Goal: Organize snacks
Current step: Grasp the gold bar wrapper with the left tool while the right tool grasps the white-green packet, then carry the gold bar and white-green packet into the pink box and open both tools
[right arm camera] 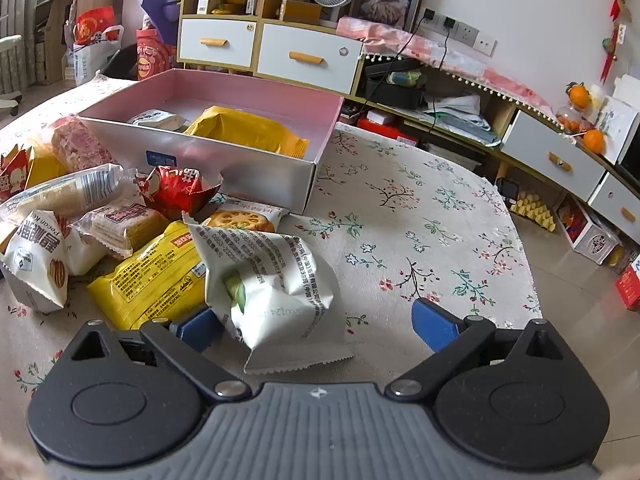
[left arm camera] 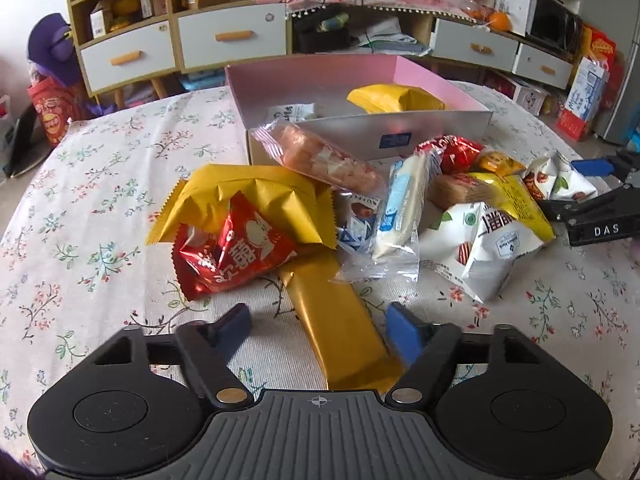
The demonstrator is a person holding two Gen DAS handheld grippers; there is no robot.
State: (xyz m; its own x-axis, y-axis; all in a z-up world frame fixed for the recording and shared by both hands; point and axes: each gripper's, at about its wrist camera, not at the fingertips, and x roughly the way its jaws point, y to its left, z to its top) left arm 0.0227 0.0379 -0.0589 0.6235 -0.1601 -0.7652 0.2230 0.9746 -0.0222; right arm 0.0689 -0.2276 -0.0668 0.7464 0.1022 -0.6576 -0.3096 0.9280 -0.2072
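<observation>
The step in hand seems to be the picking of one more snack from the pile on the table (left arm camera: 100,184), to go into the pink box (left arm camera: 420,76) behind the pile. The box already holds a yellow bag (left arm camera: 394,98) and a small white packet (left arm camera: 292,112), so the task is, I judge, only at its start; most snacks still lie outside.

The left gripper (left arm camera: 320,324) is low over the gold bar (left arm camera: 336,320), which lies flat on the cloth with its far end under the red packet (left arm camera: 232,244) and the big yellow bag (left arm camera: 256,196). Its jaws are about half apart, one on each side of the bar. The right pad looks to be at the bar's edge, but the left pad is clearly away from it, so the bar is between the jaws and not yet clamped.

The next move calls for closing fully on the bar, then drawing it out from under the two packets without dragging them, and carrying it over the near wall of the box.

The right gripper (right arm camera: 316,320) has its jaws wide apart. The white bag (right arm camera: 276,288) lies between them and nearer to the left pad, where contact I cannot tell. Nothing is gripped there
</observation>
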